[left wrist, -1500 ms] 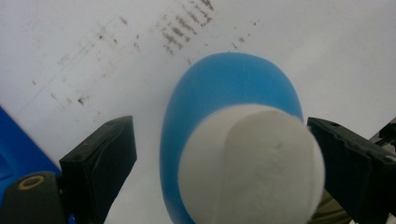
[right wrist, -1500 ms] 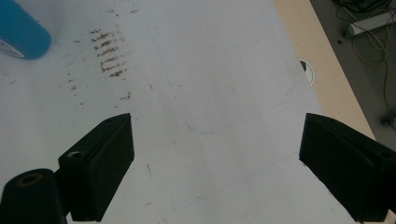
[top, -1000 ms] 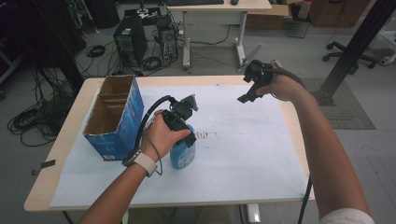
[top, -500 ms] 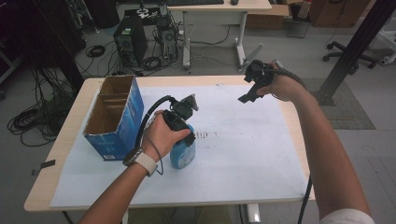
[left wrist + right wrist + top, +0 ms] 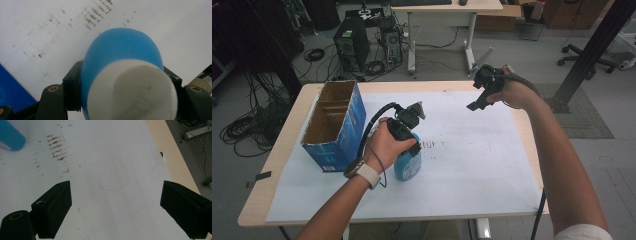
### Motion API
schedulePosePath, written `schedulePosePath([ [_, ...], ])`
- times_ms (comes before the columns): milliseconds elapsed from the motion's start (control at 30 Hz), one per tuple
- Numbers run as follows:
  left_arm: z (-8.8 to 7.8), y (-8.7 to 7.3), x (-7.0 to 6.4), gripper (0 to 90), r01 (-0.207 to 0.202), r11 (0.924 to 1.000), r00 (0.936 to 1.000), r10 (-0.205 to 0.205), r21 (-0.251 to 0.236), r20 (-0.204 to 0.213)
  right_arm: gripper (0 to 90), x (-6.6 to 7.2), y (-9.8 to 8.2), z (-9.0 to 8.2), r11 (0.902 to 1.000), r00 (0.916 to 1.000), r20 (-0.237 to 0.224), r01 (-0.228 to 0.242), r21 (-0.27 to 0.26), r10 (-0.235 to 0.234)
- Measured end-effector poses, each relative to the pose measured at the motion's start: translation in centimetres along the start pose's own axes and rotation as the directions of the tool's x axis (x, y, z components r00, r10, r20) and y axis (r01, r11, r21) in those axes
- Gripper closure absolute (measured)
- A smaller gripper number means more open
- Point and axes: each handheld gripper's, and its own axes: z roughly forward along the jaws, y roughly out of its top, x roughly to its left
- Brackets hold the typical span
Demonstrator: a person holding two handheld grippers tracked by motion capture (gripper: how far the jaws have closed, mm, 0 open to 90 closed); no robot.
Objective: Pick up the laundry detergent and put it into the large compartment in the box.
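Note:
A blue bottle (image 5: 408, 166) with a white cap (image 5: 132, 92) stands upright on the white paper, just right of the cardboard box. My left gripper (image 5: 411, 146) comes down on it from above. Its jaws have just been closing and now press the bottle (image 5: 120, 50) from both sides below the cap. My right gripper (image 5: 475, 103) hangs in the air over the far right part of the table. In the right gripper view, my right gripper (image 5: 115, 205) stands wide open with nothing between its jaws, and the bottle (image 5: 10, 136) lies far off at the upper left.
An open blue cardboard box (image 5: 337, 125) stands at the table's left. A white paper sheet (image 5: 472, 150) with brown smudges (image 5: 57, 146) covers most of the wooden table (image 5: 532, 145). Computers, cables and a desk lie beyond the far edge.

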Motion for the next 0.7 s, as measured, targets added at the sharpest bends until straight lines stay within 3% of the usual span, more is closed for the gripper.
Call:
schedulePosePath([
  [700,-1.6,0.1,0.4,36.8,0.040,0.9992,0.9992,-0.040,-0.002,-0.009,10.4,0.1,-0.3,-0.3,1.0000,1.0000,0.005,-0.005,-0.006,0.005],
])
